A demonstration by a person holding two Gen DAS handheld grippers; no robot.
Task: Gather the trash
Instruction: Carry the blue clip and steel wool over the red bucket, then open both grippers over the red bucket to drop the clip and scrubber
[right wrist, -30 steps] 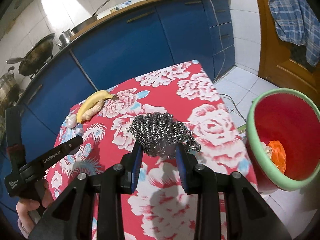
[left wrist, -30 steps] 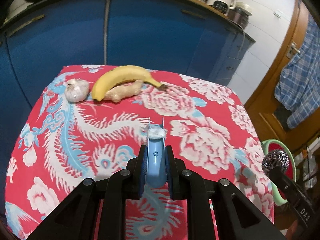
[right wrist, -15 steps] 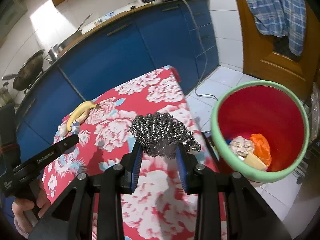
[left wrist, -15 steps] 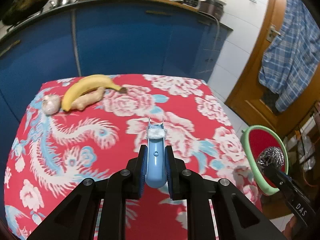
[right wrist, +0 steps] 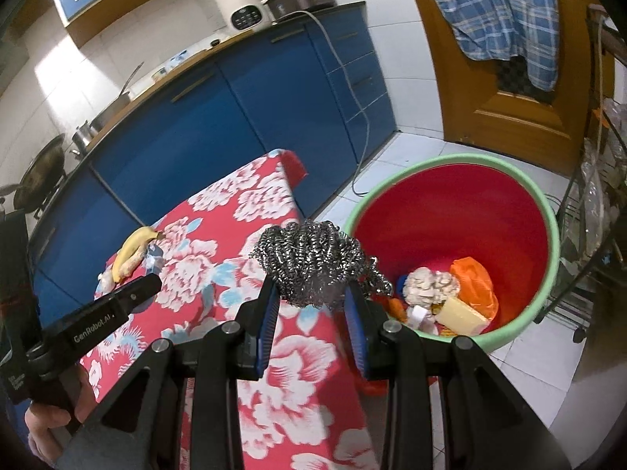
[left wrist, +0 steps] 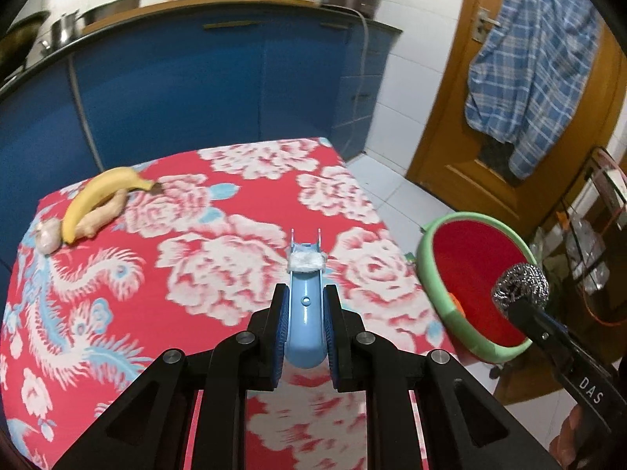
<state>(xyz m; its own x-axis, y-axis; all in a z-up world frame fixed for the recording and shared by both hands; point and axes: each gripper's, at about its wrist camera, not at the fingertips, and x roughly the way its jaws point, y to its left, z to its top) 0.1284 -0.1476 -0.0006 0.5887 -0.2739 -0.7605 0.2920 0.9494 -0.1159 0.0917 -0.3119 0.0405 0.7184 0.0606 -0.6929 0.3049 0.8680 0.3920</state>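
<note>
Left wrist view: the left claw is closed narrow on a light-blue plastic tool, which juts forward with a white fluffy wad stuck near its far tip. It is held above the bench, covered in a red cloth with white flowers. At the far left of the bench lie a banana, a piece of ginger touching its near side, and a garlic bulb just left of both. To the right, on the tiled floor beside the bench, stands a red bucket with a green rim.

Right wrist view: the right claw grips a steel wool scourer between its blue pads; the scourer bulges above and beyond the fingertips. It is held over the right edge of the bench, next to the near-left rim of the bucket; whether it is over the opening cannot be told. Inside the bucket lie an orange bag, a pale crumpled lump, a yellow block and smaller scraps. Blue cabinets run behind the bench; a plaid cloth hangs on the wooden door at far right.
</note>
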